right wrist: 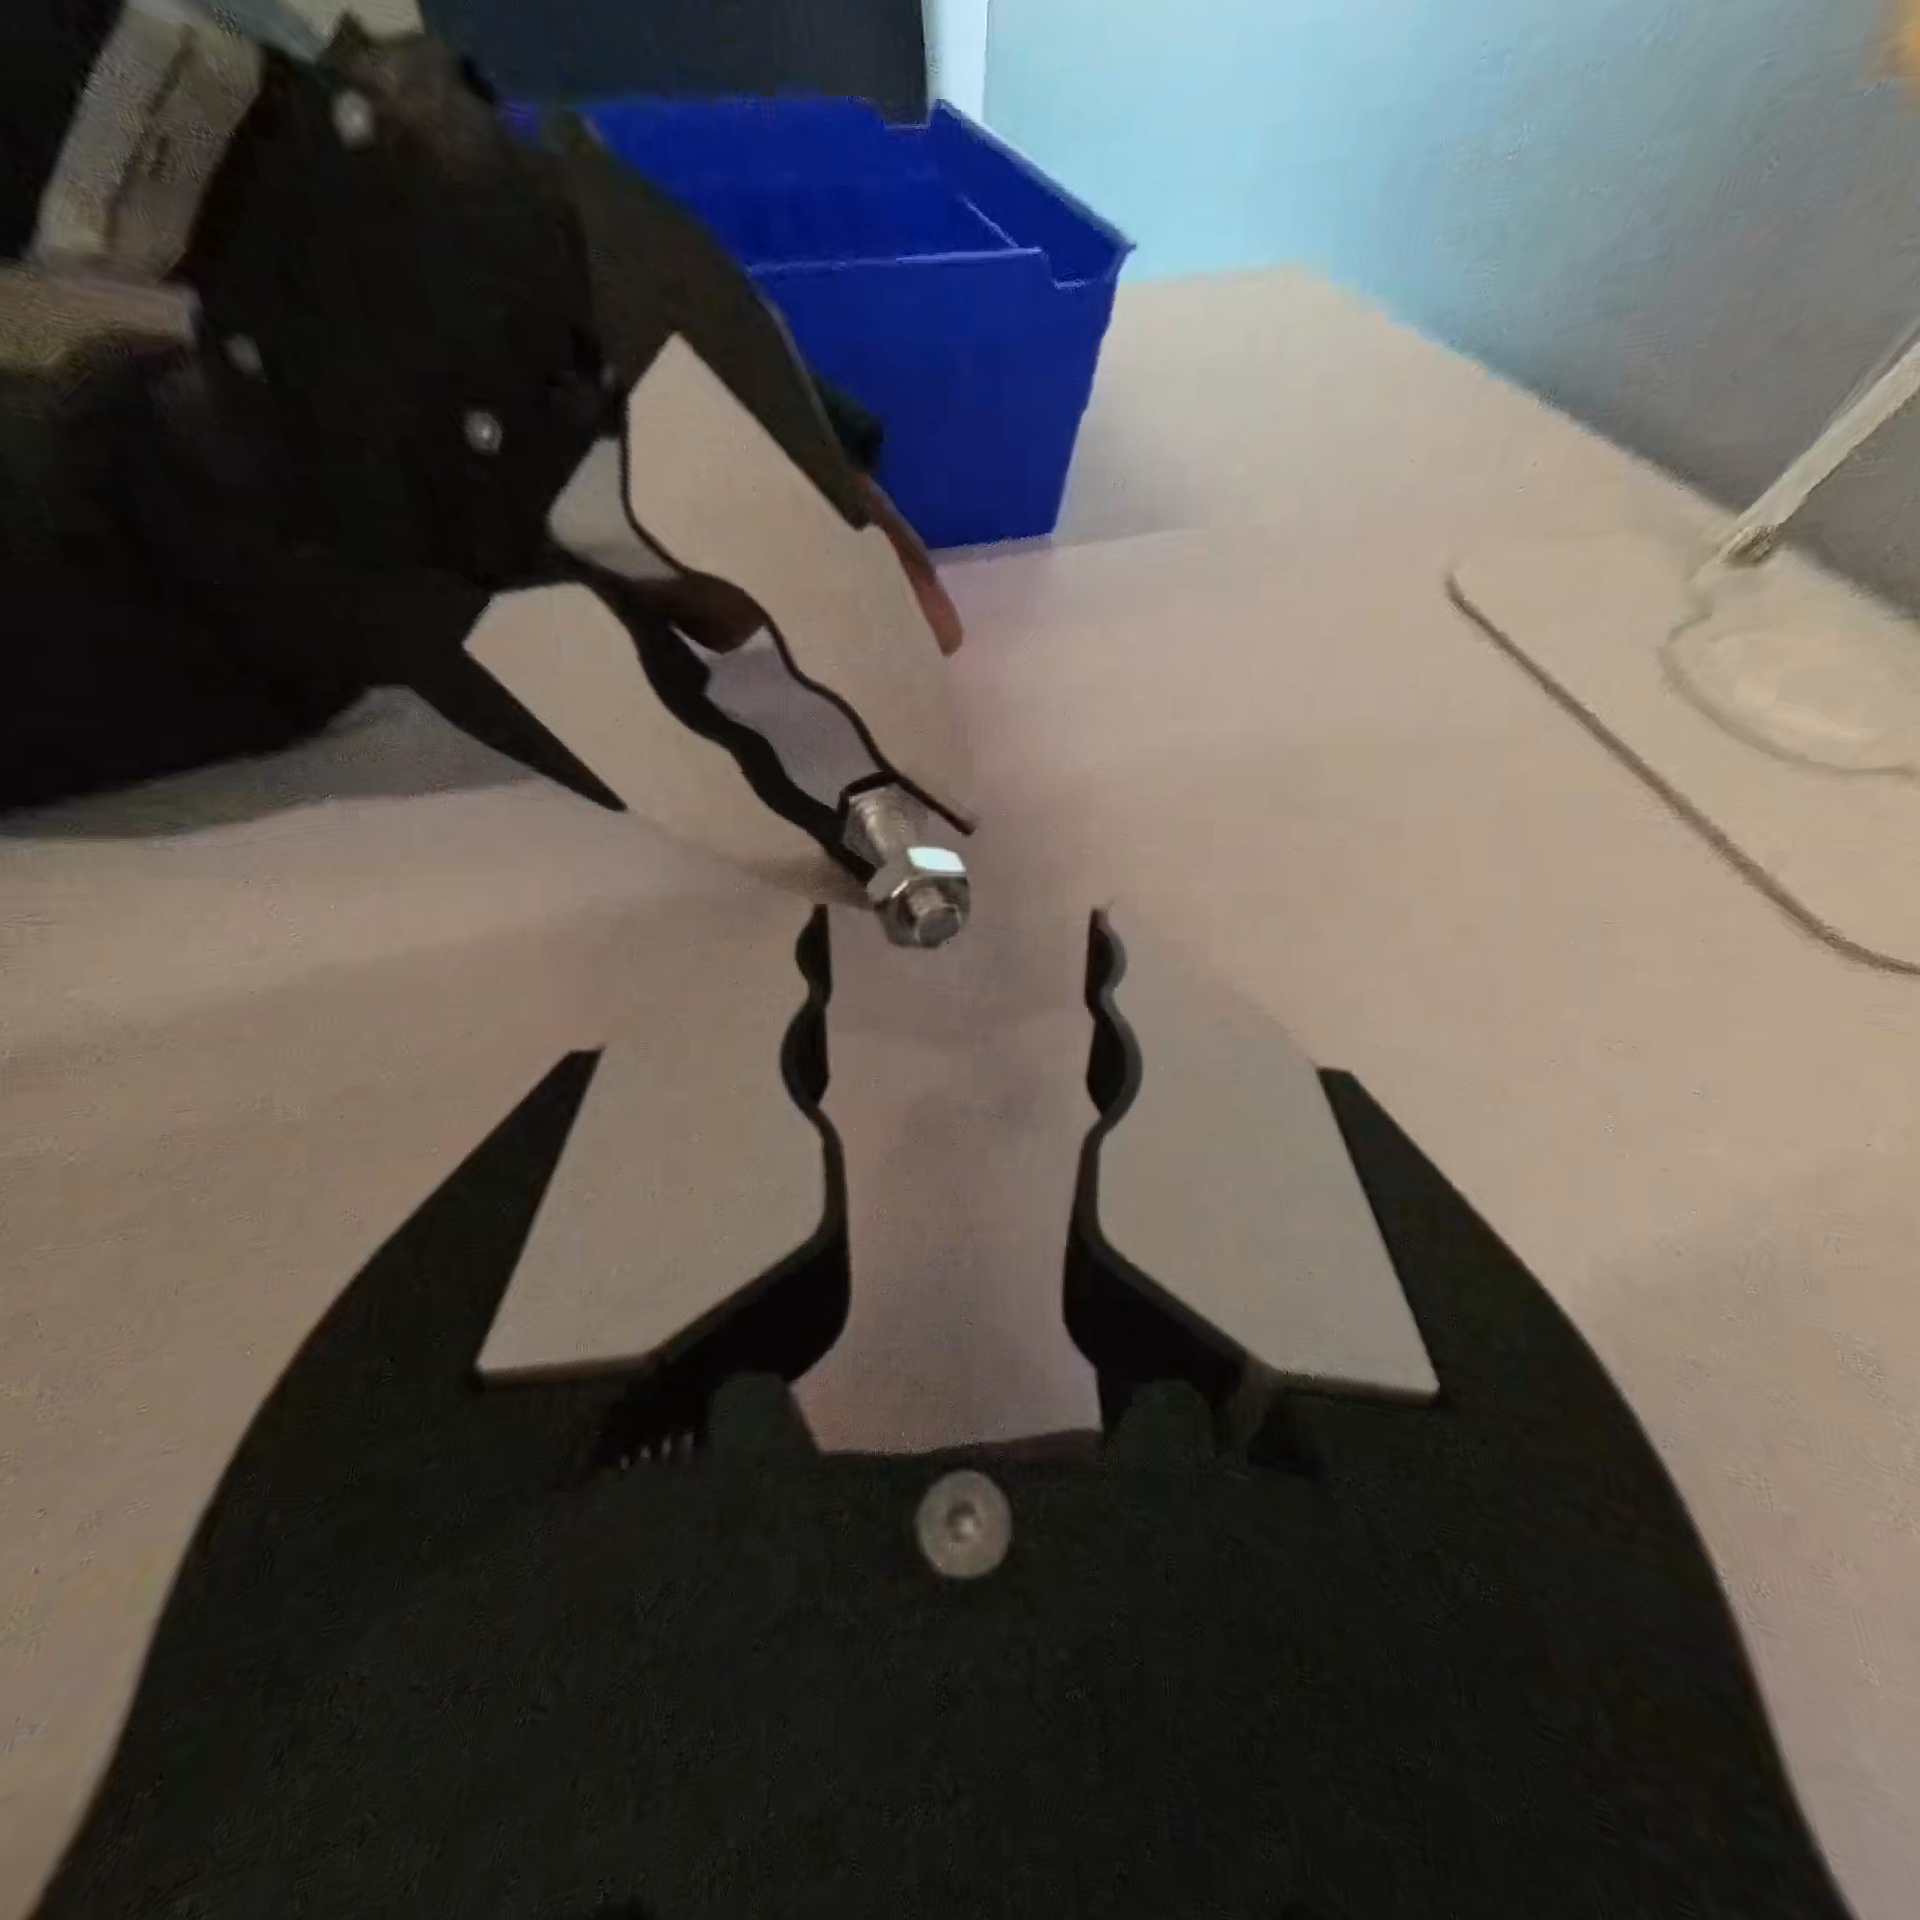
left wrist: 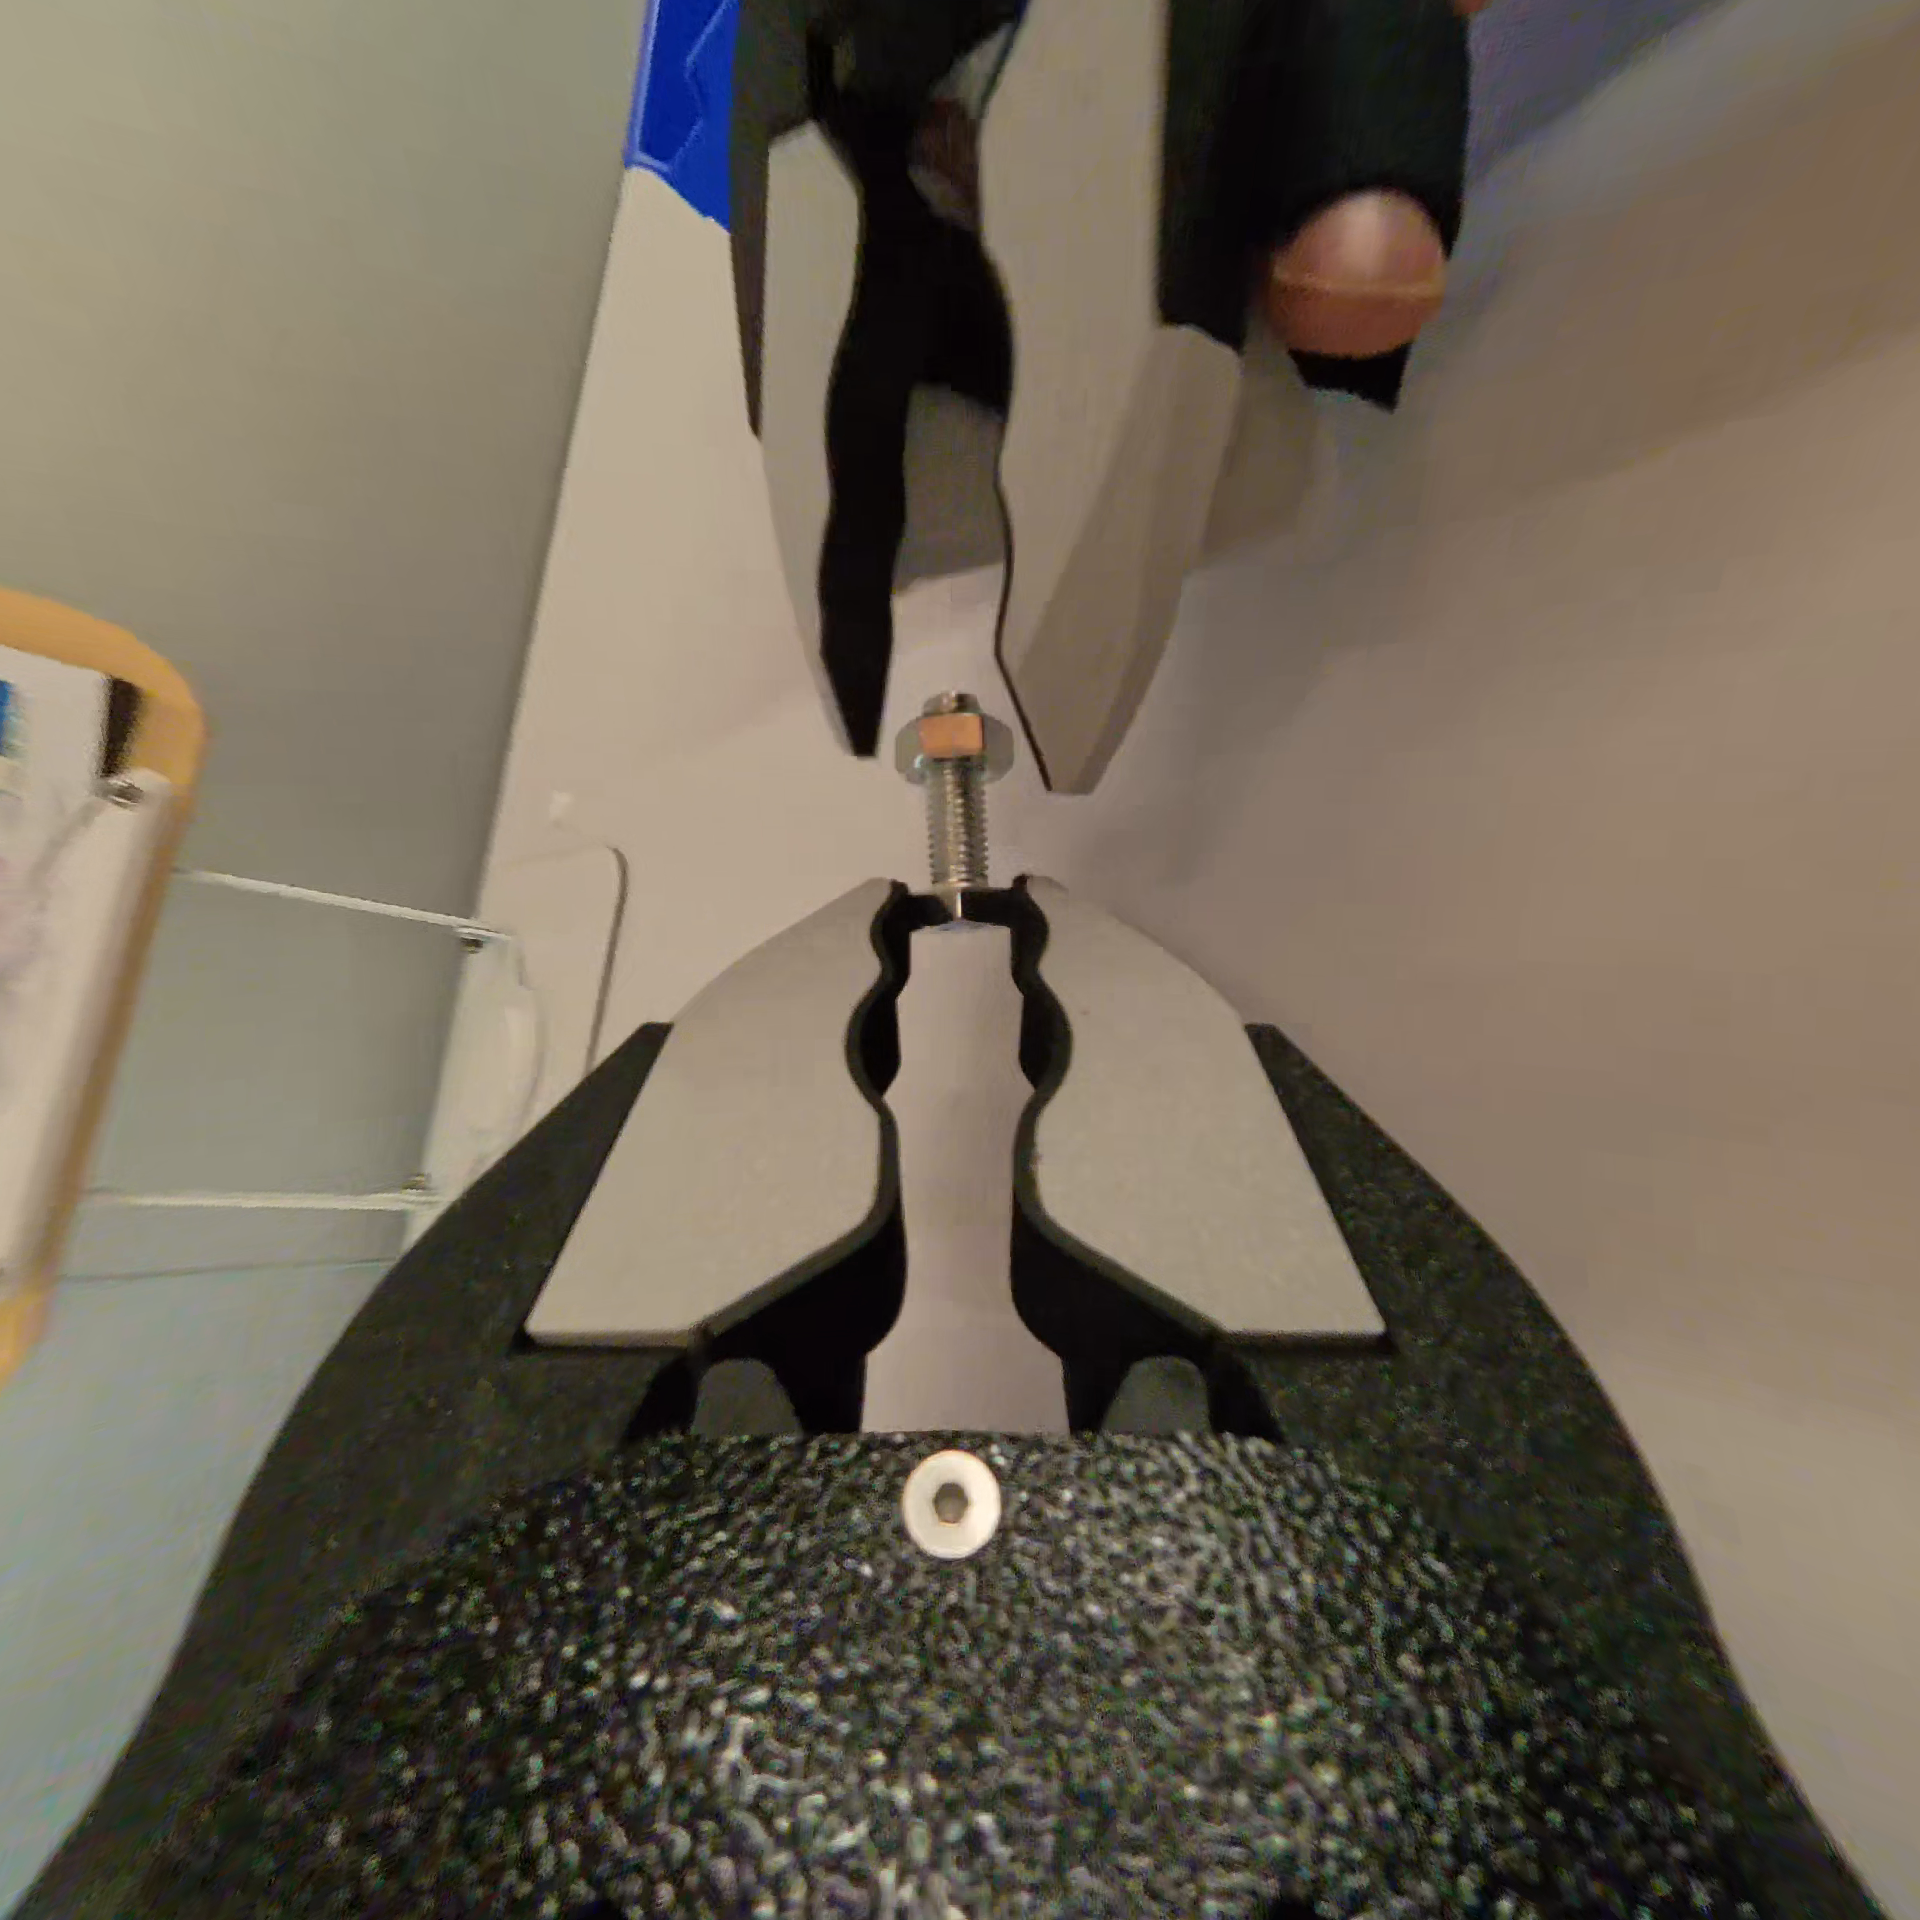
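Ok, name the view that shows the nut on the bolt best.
The left wrist view: the nut sits sharp and side-on atop the threaded bolt. The right wrist view shows it end-on and slightly blurred.

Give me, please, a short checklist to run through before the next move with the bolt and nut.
1. Left gripper clamped on the bolt head end: ok.
2. Nut on the thread, near the free end: ok.
3. Right gripper open: ok.
4. Its fingers either side of the nut, not yet pressing: ok.
5. Nut centred between them: not ok in the right wrist view, it sits towards one finger.
6. Nut tightness: cannot tell.
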### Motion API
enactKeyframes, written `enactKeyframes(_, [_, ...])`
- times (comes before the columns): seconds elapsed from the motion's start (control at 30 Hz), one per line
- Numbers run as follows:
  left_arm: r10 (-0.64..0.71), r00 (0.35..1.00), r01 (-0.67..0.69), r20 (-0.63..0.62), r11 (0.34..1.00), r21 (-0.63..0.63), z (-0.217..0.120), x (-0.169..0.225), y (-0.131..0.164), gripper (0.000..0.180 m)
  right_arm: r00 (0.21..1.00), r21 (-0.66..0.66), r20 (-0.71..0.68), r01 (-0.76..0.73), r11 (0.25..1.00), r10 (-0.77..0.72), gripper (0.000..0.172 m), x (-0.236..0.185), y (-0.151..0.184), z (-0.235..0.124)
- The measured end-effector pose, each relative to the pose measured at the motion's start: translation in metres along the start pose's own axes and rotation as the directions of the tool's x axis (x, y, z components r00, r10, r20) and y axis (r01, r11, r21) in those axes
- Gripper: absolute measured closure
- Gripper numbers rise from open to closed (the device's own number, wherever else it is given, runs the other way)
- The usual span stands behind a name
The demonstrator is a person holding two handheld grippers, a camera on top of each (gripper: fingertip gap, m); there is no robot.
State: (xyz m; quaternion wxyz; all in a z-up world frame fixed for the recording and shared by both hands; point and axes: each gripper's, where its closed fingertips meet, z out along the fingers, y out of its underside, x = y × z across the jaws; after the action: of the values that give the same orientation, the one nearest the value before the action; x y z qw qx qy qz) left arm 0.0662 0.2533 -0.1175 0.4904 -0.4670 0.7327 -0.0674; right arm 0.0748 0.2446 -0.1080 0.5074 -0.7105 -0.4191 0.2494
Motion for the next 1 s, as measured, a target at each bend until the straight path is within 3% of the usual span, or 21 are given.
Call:
enactKeyframes(0.03, [-0.035,0.999,0.035,-0.029,0.999,0.006,-0.001,0.002,0.001,0.162,0.997,0.001,-0.024,0.076,0.997,-0.076,0.125,0.000,-0.002,-0.001])
enactKeyframes(0.1, [-0.081,0.993,0.083,-0.085,0.996,0.019,-0.002,0.006,0.001,0.162,0.980,-0.001,-0.045,0.192,0.981,-0.192,0.125,-0.003,-0.004,-0.003])
enactKeyframes(0.27, [-0.119,0.980,0.130,-0.159,0.990,0.059,-0.002,0.015,-0.008,0.163,0.955,-0.050,-0.015,0.295,0.954,-0.296,0.153,-0.016,0.002,0.002])
enactKeyframes(0.33, [-0.077,0.990,0.082,-0.119,0.996,0.043,0.000,0.013,-0.005,0.162,0.981,-0.078,-0.010,0.191,0.979,-0.192,0.153,-0.013,0.004,0.005])
enactKeyframes(0.4, [0.030,0.999,-0.029,-0.031,0.999,0.016,0.003,0.007,-0.003,0.162,0.998,-0.068,0.034,-0.042,0.997,0.044,0.153,-0.012,0.004,0.005])
enactKeyframes(0.47, [0.158,0.986,-0.157,0.059,0.987,-0.024,0.003,0.001,-0.002,0.162,0.945,-0.038,0.116,-0.303,0.952,0.305,0.153,-0.011,0.003,0.005])
enactKeyframes(0.53, [0.199,0.975,-0.195,0.103,0.980,-0.045,0.003,-0.003,-0.003,0.162,0.891,-0.011,0.189,-0.419,0.908,0.413,0.153,-0.011,0.000,0.004])
enactKeyframes(0.6, [0.147,0.985,-0.144,0.091,0.989,-0.037,0.004,-0.004,-0.002,0.162,0.924,0.005,0.193,-0.338,0.941,0.331,0.147,-0.011,0.000,0.002])
enactKeyframes(0.7, [0.025,1.000,-0.025,0.017,1.000,-0.001,0.002,-0.002,0.000,0.162,0.991,0.012,0.105,-0.086,0.996,0.085,0.130,-0.012,-0.003,-0.002])
enactKeyframes(0.8, [-0.057,0.997,0.059,-0.059,0.998,0.036,-0.001,0.003,-0.002,0.162,0.988,-0.007,0.019,0.152,0.988,-0.152,0.126,-0.013,-0.004,-0.005])
enactKeyframes(0.9, [-0.096,0.989,0.105,-0.117,0.992,0.075,-0.003,0.008,-0.008,0.162,0.962,-0.045,-0.006,0.274,0.961,-0.274,0.132,-0.017,0.000,-0.002])
enactKeyframes(0.97, [-0.094,0.987,0.106,-0.134,0.990,0.088,-0.003,0.011,-0.011,0.162,0.964,-0.061,-0.024,0.262,0.963,-0.264,0.153,-0.017,0.001,0.001])
enactKeyframes(1.0, [-0.073,0.991,0.081,-0.114,0.994,0.074,-0.001,0.010,-0.009,0.162,0.977,-0.078,-0.019,0.212,0.974,-0.214,0.153,-0.016,0.003,0.002])
